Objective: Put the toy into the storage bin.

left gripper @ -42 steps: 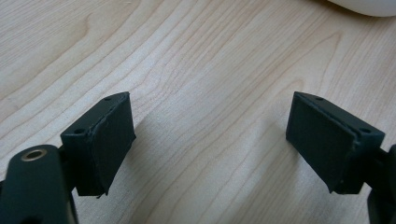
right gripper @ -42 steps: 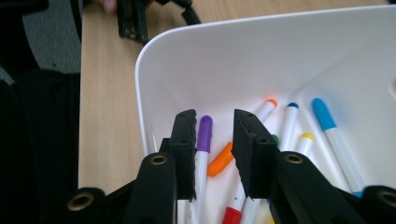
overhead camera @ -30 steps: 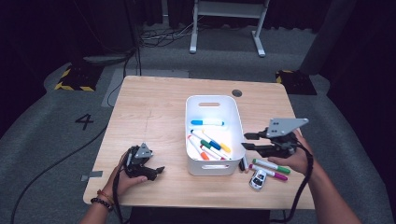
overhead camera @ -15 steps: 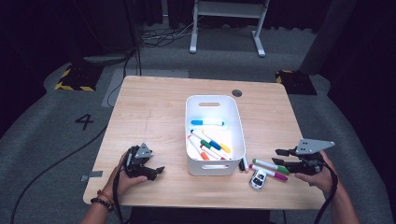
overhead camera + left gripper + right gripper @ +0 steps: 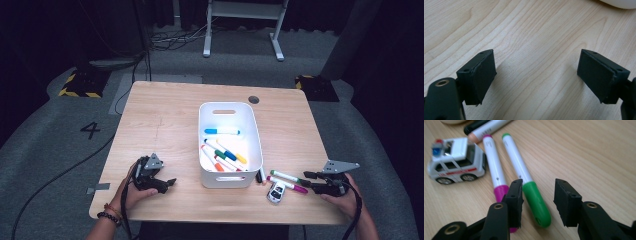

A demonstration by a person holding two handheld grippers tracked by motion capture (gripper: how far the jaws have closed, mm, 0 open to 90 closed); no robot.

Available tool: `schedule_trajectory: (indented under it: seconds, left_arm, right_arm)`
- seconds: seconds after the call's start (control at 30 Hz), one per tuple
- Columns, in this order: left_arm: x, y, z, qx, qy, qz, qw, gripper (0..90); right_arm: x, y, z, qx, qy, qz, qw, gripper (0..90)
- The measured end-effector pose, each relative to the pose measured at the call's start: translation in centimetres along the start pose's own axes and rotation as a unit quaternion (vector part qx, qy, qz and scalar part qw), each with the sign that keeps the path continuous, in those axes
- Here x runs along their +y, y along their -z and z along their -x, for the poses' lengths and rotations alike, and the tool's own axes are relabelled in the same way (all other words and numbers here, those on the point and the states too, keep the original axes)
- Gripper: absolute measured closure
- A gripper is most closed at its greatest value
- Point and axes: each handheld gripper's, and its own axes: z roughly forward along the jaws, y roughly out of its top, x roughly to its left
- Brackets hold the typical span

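Green marker [image 5: 527, 182]: white barrel, green cap, flat on table; right gripper [image 5: 537, 195] jaws just opening, astride cap, not clamped.

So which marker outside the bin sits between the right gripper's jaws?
The green-capped marker; its cap lies between the right gripper jaws, while the pink-capped marker lies outside the left jaw.

bin [image 5: 202, 131] – table [image 5: 160, 115] centre | markers [image 5: 289, 181], toy van [image 5: 275, 191] – right of bin

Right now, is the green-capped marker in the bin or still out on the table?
Out. The green-capped marker lies flat on the table beside the pink-capped marker, right of the white bin, its cap between the right gripper jaws, unclamped.
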Motion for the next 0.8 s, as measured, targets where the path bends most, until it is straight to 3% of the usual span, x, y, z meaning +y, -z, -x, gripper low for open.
schedule_trajectory:
  seconds: [0.1,0.3,0.47,0.63,0.8]
  left_arm:
    - [0.0,0.0,0.0,0.0,0.0,0.0,1.0,15.5]
    - [0.0,0.0,0.0,0.0,0.0,0.0,1.0,15.5]
    - [0.0,0.0,0.0,0.0,0.001,0.001,1.0,15.5]
    - [0.0,0.0,0.0,0.0,0.001,0.0,1.0,15.5]
    - [0.0,0.0,0.0,0.0,0.002,0.001,1.0,15.5]
  right_arm:
    - [-0.5,-0.5,0.1,-0.001,-0.002,-0.007,1.0,60.0]
    - [-0.6,-1.0,0.8,0.0,-0.014,0.004,0.9999,61.6]
    - [-0.1,-1.5,0.9,-0.008,-0.003,0.001,1.0,62.3]
    - [0.4,-2.0,1.3,-0.008,-0.001,0.002,1.0,74.4]
    - [0.6,-2.2,1.5,-0.015,-0.009,0.007,0.9998,75.2]
